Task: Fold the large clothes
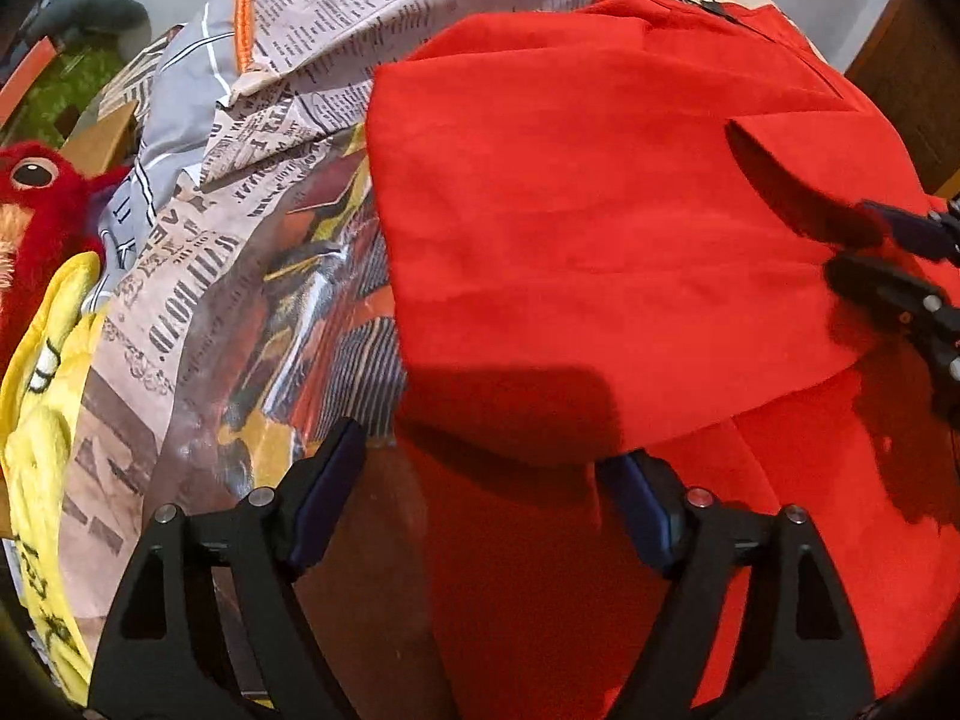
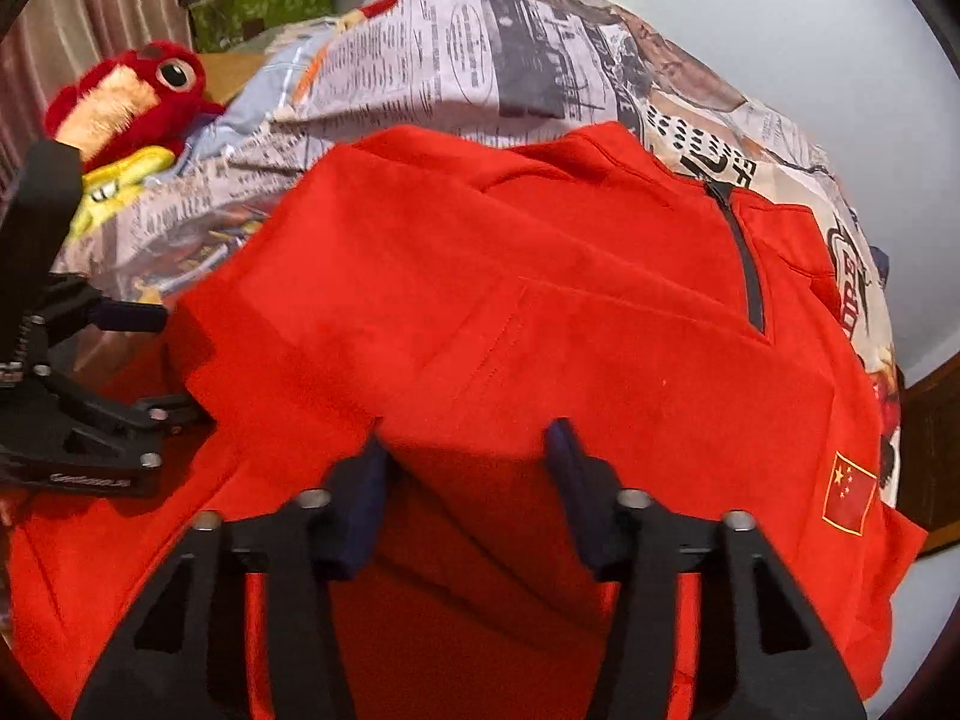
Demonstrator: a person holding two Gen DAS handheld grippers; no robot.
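Both point steeply down. Left gripper (image 1: 480, 450) jaws spread wide, nothing clamped. Right gripper (image 2: 465, 450) jaws partly apart, pads not visibly pinching anything.

We see a red zip-neck top (image 2: 540, 300), flag patch (image 2: 849, 501) at its hem, lying partly folded on the newspaper-print bedspread (image 2: 510, 48).

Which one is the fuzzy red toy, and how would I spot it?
Start at the big red garment spread over the newspaper-print bedcover. Look past the cover's far left edge to the red plush toy, lying just above a yellow plush. It alone is furry, with one big round black eye and a pale fluffy patch.
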